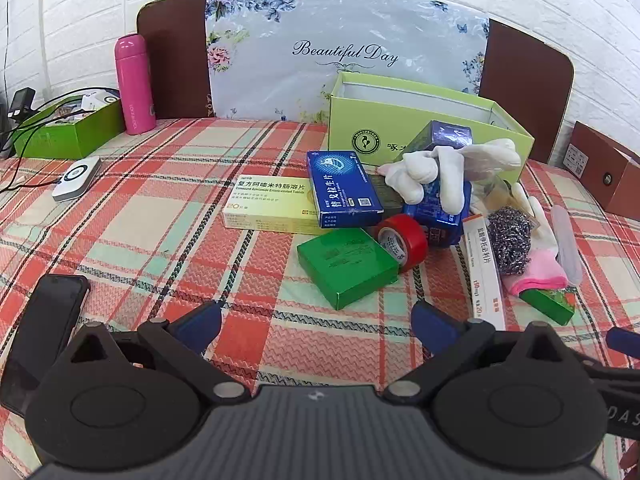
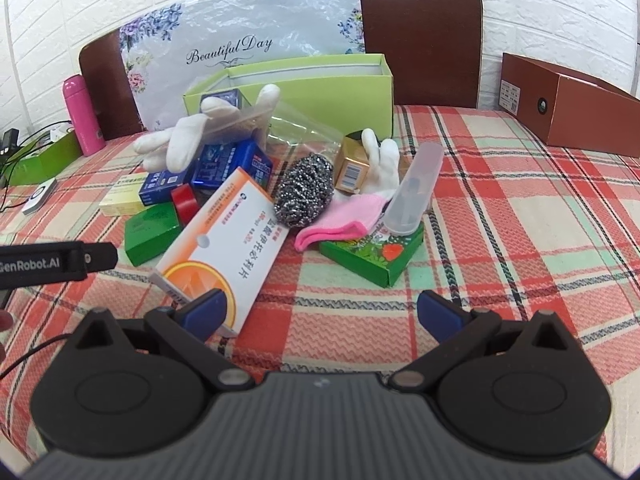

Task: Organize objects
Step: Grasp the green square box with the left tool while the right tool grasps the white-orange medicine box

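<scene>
The left gripper hangs over the near part of the table with its jaws spread wide and nothing between them. Just beyond its fingers lies a green box, and a roll of red tape leans against that box's far right side. A phone lies at the near left edge of the table.

The right gripper is also spread wide and empty. Its left finger overlaps the near end of an orange and white medicine box, though whether they touch cannot be told.

Behind that box, in the middle of the checked tablecloth, sits the heap: a steel scourer, a pink-cuffed glove, a clear plastic case resting on a strawberry-printed green box, a small gold box, blue boxes and a white glove on top of them.

An open pale green box stands behind the heap toward the far edge. A pink flask stands at the far left corner, and a brown box lies at the far right edge.
</scene>
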A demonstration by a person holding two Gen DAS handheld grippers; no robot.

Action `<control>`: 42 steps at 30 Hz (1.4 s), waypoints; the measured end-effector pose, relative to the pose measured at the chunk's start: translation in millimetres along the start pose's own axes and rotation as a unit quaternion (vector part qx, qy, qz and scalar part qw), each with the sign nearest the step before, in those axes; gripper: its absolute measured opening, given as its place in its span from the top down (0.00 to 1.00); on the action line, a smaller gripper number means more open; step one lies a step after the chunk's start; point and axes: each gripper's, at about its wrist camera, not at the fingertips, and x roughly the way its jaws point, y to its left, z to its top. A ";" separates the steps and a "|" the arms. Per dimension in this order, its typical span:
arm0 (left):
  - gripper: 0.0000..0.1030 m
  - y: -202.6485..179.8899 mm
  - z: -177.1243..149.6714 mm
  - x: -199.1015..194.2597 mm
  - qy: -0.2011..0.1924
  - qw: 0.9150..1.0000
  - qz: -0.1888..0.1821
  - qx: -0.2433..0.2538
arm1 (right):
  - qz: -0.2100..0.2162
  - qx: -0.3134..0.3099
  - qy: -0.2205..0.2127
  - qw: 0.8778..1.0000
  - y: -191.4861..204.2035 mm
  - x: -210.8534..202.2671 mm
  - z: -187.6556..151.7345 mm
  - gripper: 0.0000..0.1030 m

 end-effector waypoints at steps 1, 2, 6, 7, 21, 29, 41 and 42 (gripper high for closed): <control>0.00 1.2 0.7 0.6 0.002 1.000 -0.001 -0.002 | 0.003 0.001 -0.003 1.000 0.6 -0.4 1.0 0.00; 0.00 2.6 1.5 1.2 0.003 1.000 -0.004 -0.005 | 0.007 0.003 -0.005 1.000 1.7 -0.6 2.4 0.00; 0.00 9.2 6.4 2.9 0.003 1.000 -0.005 -0.012 | 0.039 0.027 -0.012 0.999 6.1 1.3 11.5 0.00; 0.00 11.0 7.6 3.0 0.002 1.000 -0.003 -0.014 | 0.047 0.033 -0.013 0.998 8.1 2.8 14.1 0.00; 0.00 32.1 17.5 31.8 0.030 0.998 -0.009 -0.045 | 0.076 0.016 0.027 0.997 30.6 51.7 7.0 0.06; 0.00 4.3 34.9 78.1 0.046 0.998 -0.034 -0.029 | -0.019 -0.092 0.002 0.996 13.6 29.3 -10.0 0.30; 0.31 24.8 -1.5 46.7 0.045 0.995 -0.085 0.031 | 0.100 -0.088 -0.030 0.991 15.3 8.2 1.3 0.00; 0.30 28.1 -2.1 42.4 0.044 0.995 -0.087 0.016 | 0.105 -0.087 -0.028 0.990 14.5 11.5 3.1 0.00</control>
